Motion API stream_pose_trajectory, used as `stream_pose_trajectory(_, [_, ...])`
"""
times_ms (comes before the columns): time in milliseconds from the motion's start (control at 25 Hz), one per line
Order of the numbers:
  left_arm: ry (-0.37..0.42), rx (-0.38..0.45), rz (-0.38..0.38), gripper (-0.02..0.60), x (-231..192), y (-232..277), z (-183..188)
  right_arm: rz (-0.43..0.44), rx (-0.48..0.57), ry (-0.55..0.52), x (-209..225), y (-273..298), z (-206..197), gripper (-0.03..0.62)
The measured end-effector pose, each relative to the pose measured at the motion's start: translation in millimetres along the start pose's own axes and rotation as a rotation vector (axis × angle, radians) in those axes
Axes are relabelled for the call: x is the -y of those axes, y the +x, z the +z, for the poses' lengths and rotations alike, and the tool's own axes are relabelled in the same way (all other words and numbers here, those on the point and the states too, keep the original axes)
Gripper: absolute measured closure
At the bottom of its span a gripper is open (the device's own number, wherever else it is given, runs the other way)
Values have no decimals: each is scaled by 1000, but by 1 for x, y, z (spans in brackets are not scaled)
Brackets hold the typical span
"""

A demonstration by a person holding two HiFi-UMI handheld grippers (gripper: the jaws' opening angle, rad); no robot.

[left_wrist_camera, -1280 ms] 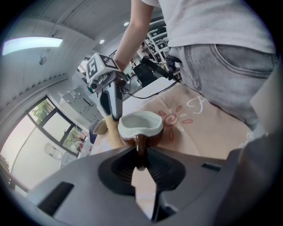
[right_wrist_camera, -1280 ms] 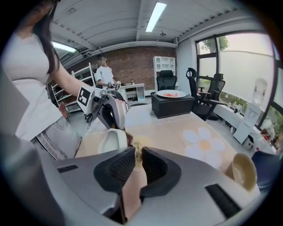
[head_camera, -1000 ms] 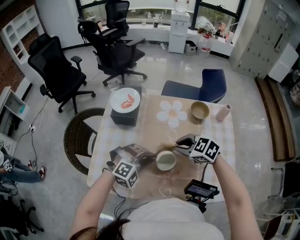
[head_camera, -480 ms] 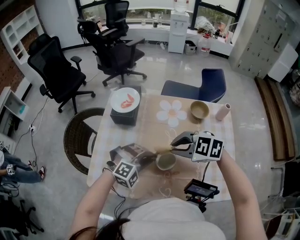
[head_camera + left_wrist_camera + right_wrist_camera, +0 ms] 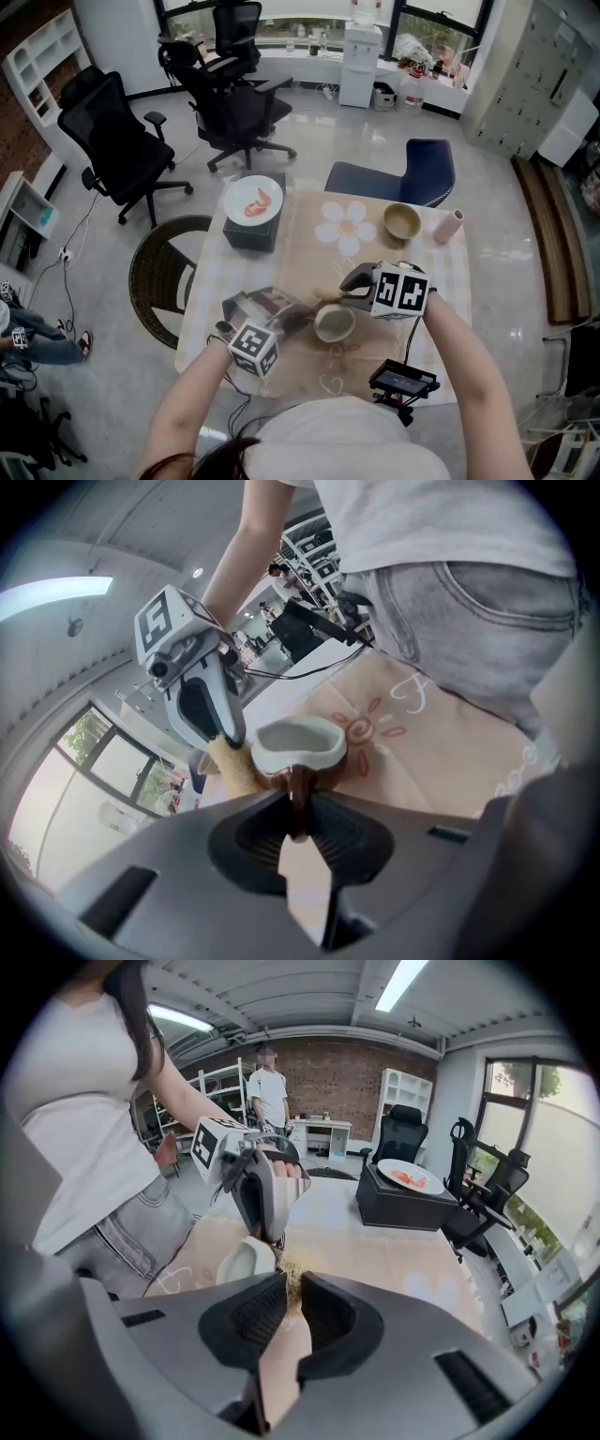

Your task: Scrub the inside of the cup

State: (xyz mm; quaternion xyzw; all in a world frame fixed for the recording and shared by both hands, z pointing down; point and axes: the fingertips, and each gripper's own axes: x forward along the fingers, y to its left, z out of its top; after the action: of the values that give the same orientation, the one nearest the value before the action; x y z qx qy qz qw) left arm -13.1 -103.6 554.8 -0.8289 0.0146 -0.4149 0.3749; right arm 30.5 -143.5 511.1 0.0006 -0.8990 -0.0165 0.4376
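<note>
Shows the right gripper (image 5: 347, 291) rolled and edged left toward the rim since a second ago, clamped on one straw-coloured scrubber (image 5: 287, 1272), with the left gripper (image 5: 300, 322) unmoved, pinching the brown handle (image 5: 298, 799) of the one cup (image 5: 335, 323), near middle of the table (image 5: 441, 272).

Left gripper (image 5: 295, 322) clamped, right gripper (image 5: 345, 284) clamped, angled downward

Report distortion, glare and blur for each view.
Head view: even daylight, sharp, glossy floor with bright reflections. Left gripper view: heavy fisheye, dark corners, window washed out, cup sharp. Right gripper view: fisheye too, ceiling light glaring, scrubber slightly soft.
</note>
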Motion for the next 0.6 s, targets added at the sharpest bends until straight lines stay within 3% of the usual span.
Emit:
stream_pose_trajectory(160, [7, -1, 2, 523, -1, 1, 0, -50, -27, -6, 10, 8, -12, 540])
stream_pose_trajectory(360, [12, 1, 2, 523, 2, 3, -3, -75, 32, -6, 11, -5, 1, 540])
stream_pose_trajectory(600, [8, -1, 2, 523, -1, 2, -2, -51, 6, -196, -4, -30, 27, 540])
